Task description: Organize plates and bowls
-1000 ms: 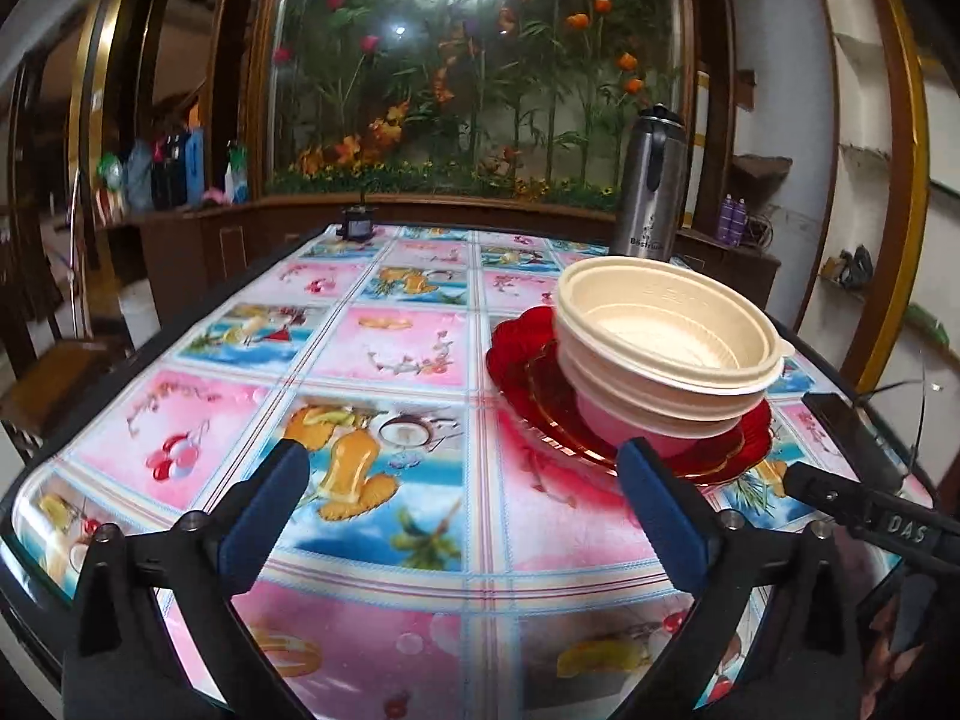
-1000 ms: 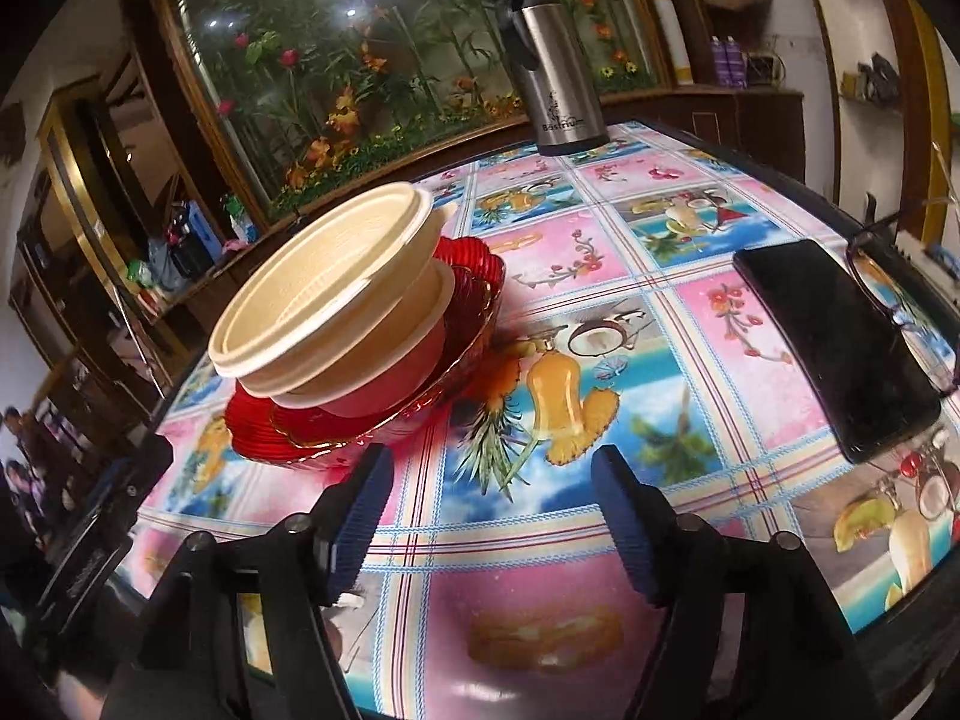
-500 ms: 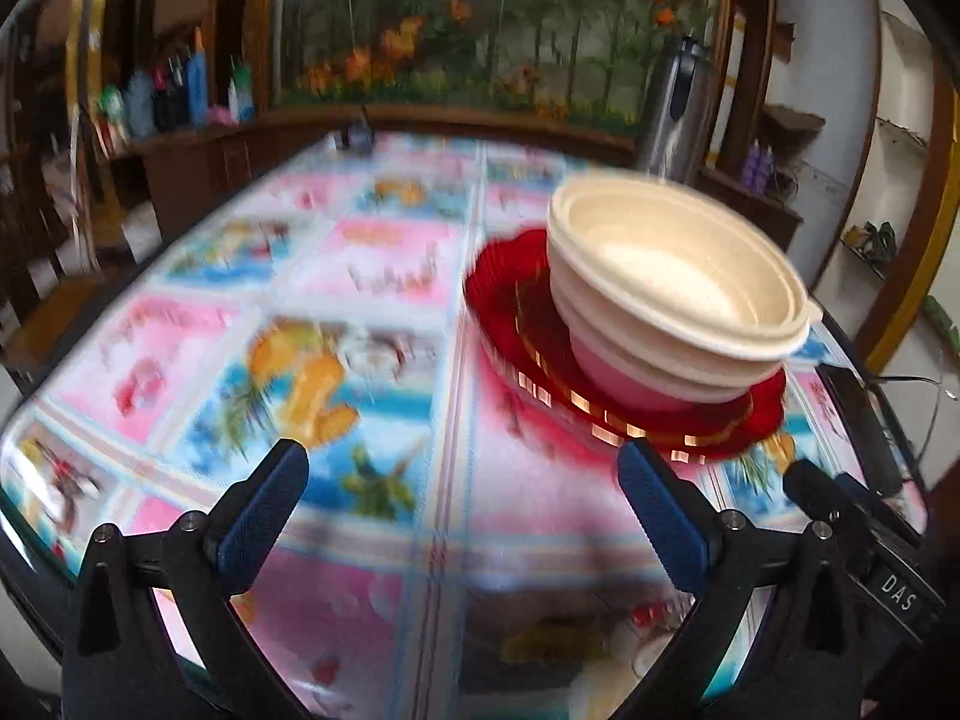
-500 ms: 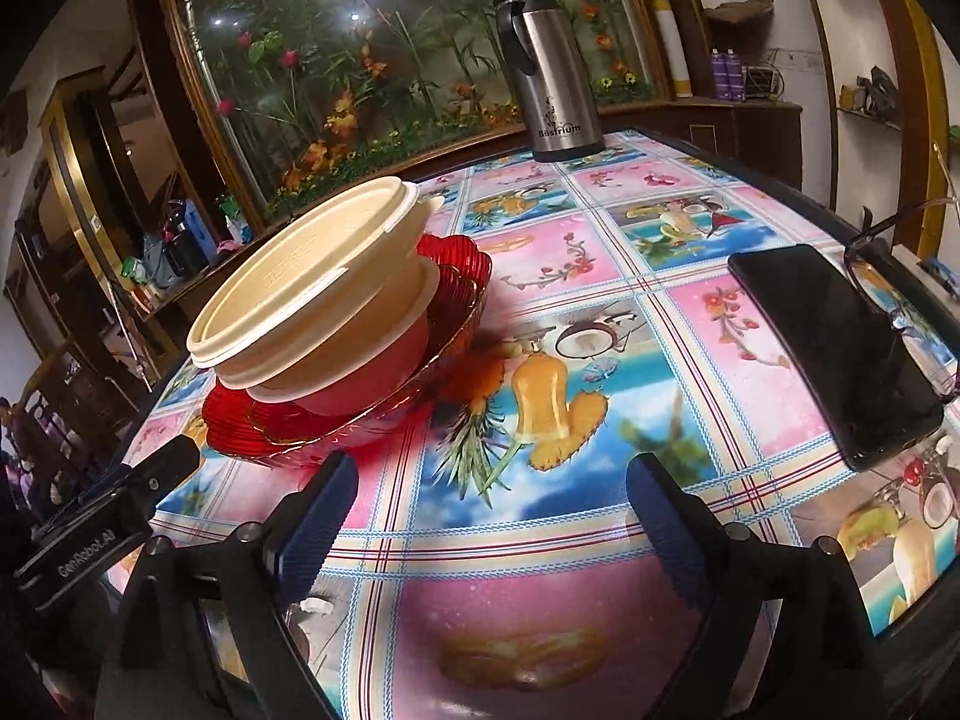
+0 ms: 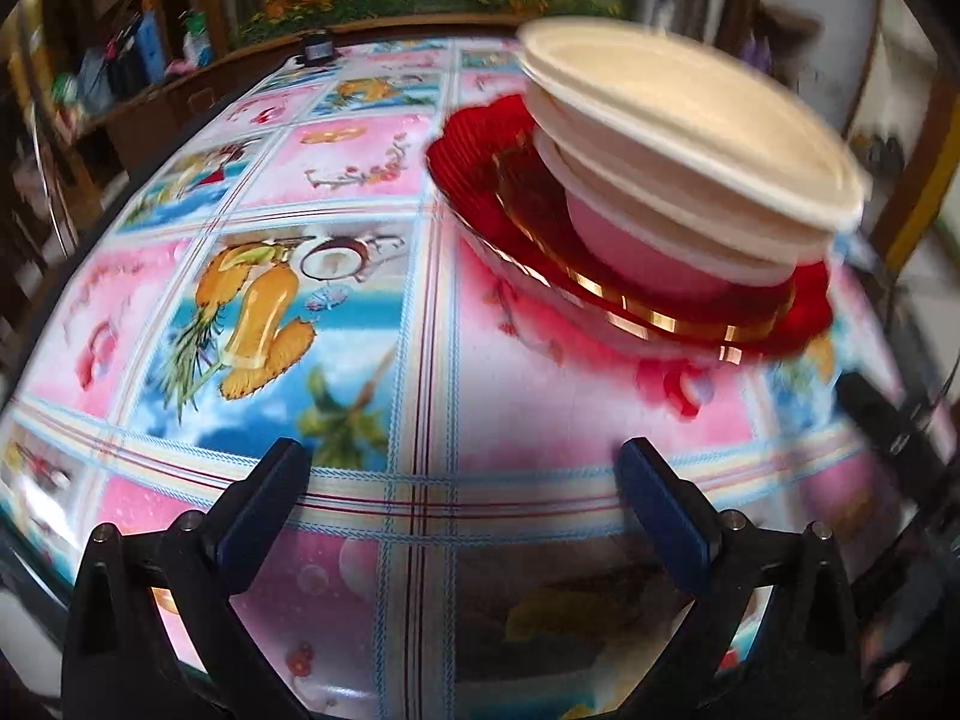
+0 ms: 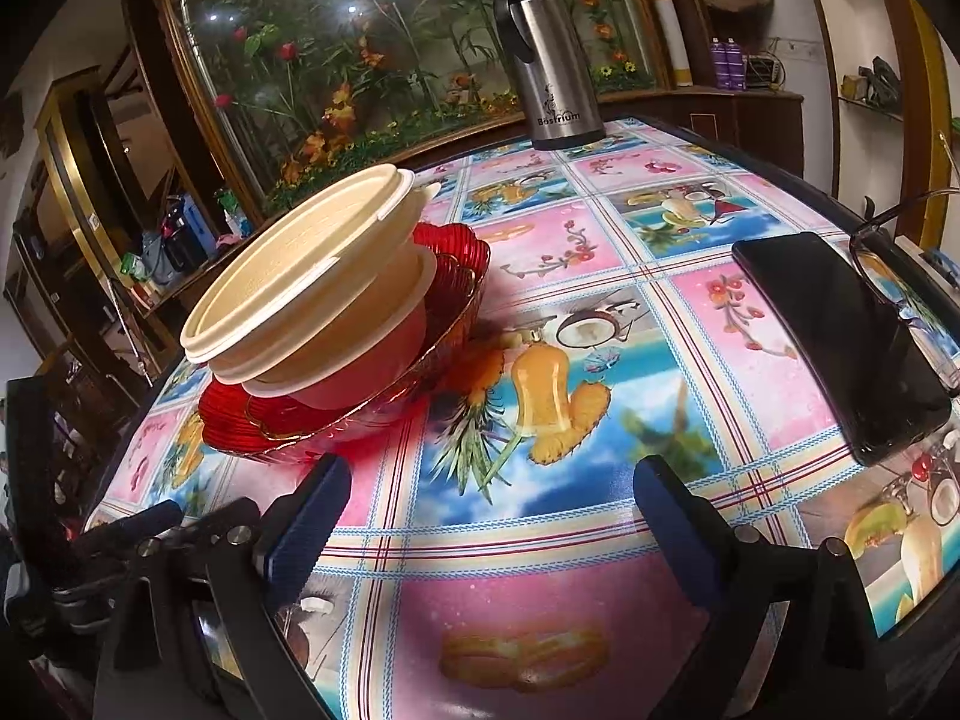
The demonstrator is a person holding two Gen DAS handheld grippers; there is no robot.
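Note:
A stack of cream bowls (image 5: 690,138) over a pink bowl (image 5: 636,252) sits on red glass plates (image 5: 600,288) with a gold rim, on the patterned table. It also shows in the right wrist view, the bowls (image 6: 312,294) on the red plates (image 6: 360,414). My left gripper (image 5: 462,480) is open and empty, low over the table's near edge, short of the plates. My right gripper (image 6: 486,504) is open and empty, just in front and right of the plates. The left gripper's body (image 6: 138,534) shows at the lower left of the right wrist view.
A steel thermos (image 6: 546,60) stands at the far edge. A black phone (image 6: 840,342) and eyeglasses (image 6: 900,276) lie on the right side of the table (image 6: 600,252). A small dark object (image 5: 318,48) sits at the far edge. Cabinets and a flower display surround the table.
My left gripper has dropped and swung closer to the stack; its view is blurred with motion. My right gripper has opened wider and moved slightly closer to the plates. The stack has not moved.

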